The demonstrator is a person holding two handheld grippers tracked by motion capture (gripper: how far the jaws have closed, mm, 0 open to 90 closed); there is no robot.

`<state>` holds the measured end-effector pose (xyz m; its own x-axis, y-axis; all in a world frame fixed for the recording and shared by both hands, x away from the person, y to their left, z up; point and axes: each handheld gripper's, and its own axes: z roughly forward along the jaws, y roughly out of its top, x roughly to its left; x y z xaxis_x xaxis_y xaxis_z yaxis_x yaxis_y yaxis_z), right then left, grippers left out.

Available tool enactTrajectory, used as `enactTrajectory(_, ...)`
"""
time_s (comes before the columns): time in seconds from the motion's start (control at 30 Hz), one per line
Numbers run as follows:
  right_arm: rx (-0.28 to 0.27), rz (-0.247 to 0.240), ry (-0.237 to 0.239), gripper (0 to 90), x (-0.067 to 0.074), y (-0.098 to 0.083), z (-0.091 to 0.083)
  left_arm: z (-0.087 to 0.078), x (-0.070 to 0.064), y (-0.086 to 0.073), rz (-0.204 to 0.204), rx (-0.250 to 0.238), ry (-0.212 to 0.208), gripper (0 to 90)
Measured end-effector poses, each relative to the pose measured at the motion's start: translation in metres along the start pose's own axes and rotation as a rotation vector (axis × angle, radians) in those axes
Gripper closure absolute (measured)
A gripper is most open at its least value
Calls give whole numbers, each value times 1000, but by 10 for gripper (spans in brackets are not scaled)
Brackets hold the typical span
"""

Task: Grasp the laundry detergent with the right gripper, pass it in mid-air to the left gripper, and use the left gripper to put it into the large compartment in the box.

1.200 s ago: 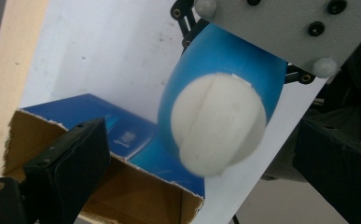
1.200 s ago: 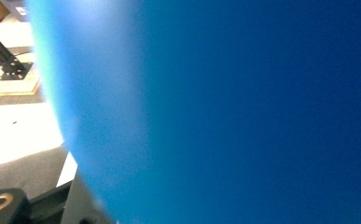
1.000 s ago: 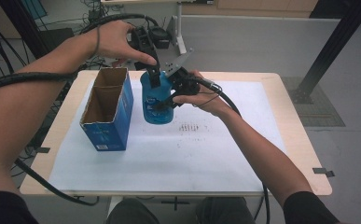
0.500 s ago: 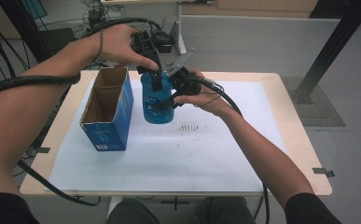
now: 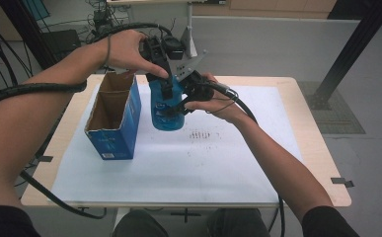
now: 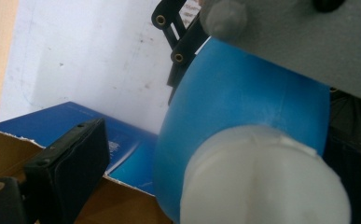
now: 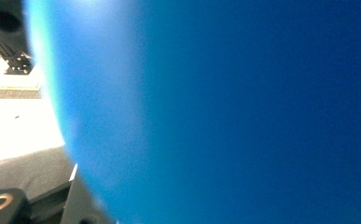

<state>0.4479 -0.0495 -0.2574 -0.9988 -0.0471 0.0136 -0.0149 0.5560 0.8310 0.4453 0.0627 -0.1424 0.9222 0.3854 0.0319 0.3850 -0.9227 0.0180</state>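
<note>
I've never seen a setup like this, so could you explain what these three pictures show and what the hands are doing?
There is no robot: a person holds a two-jaw gripper in each hand. The high view looks down on a table covered with a white sheet. An open blue cardboard box stands beside a blue bottle. The other two pictures come from cameras riding on the grippers. The right gripper is clamped on the bottle's side, so its camera sees mainly blue. The left gripper comes down from above over the bottle's white cap; one jaw is apart from it, the other hidden.

Open cardboard box just left of the blue bottle (white sheet right and front free)
</note>
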Motion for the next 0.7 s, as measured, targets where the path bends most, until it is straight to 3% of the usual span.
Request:
enactTrajectory(0.5,-9,0,3,437,1,1,-1,1,-1,-1,15,-2,-1,45)
enactTrajectory(0.7,3,21,5,437,3,2,-3,1,-2,0,20,-3,-6,45)
